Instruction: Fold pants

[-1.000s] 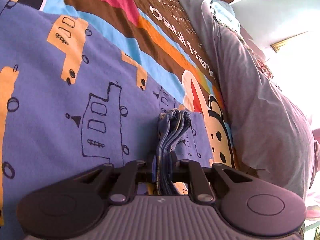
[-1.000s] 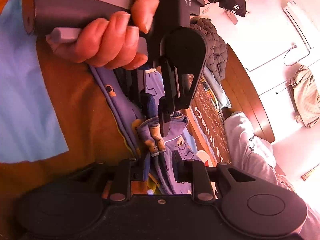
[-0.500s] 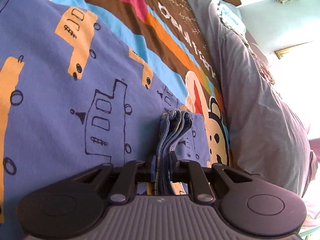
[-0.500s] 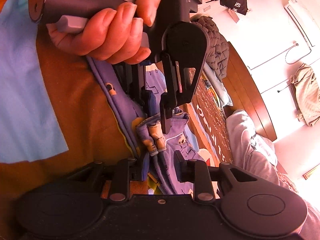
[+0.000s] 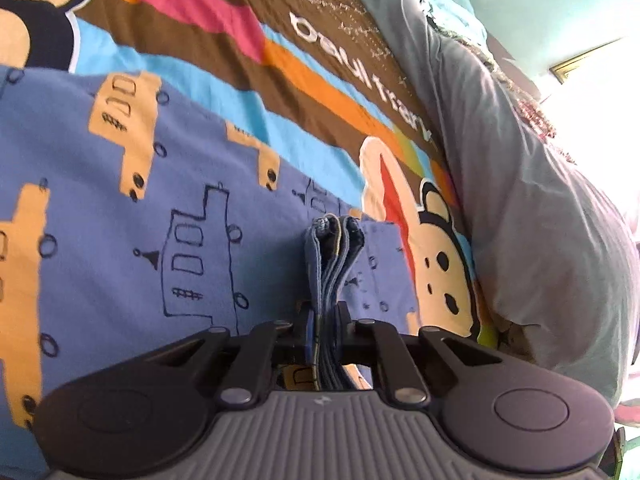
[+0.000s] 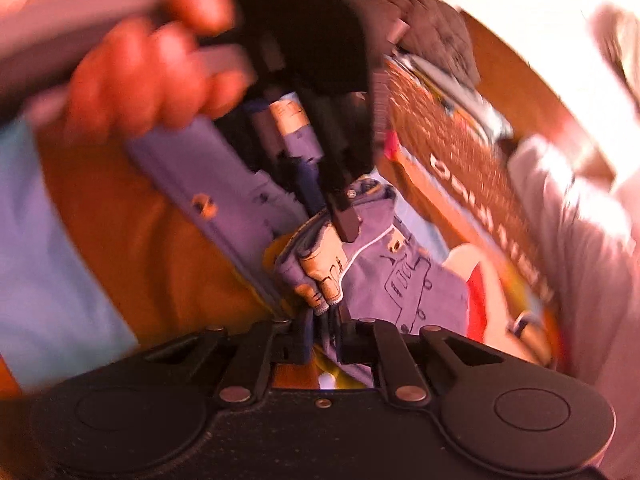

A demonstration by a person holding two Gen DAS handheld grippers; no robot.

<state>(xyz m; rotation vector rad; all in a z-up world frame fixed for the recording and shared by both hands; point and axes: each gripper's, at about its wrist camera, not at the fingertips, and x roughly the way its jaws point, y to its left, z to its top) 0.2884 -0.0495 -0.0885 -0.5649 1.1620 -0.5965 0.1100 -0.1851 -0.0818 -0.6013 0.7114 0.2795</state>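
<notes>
The blue printed pants (image 5: 120, 216) lie spread over the striped cartoon bedspread (image 5: 248, 64) on the bed, a grey pillow (image 5: 520, 200) along the far right side. The left tool (image 5: 322, 330) is clamped on a bunched stack of the pants' edge layers, and the right tool (image 6: 322, 334), whose jaws have just been closing, now pinches a gathered wad of the same cloth; a hand (image 6: 144, 76) holding the left tool fills the right view's upper left. This looks like the lift before a fold. To do it well, I'd say both grips should rise together, keeping the edge taut and level between them, so every layer comes over squarely without any slipping free.
</notes>
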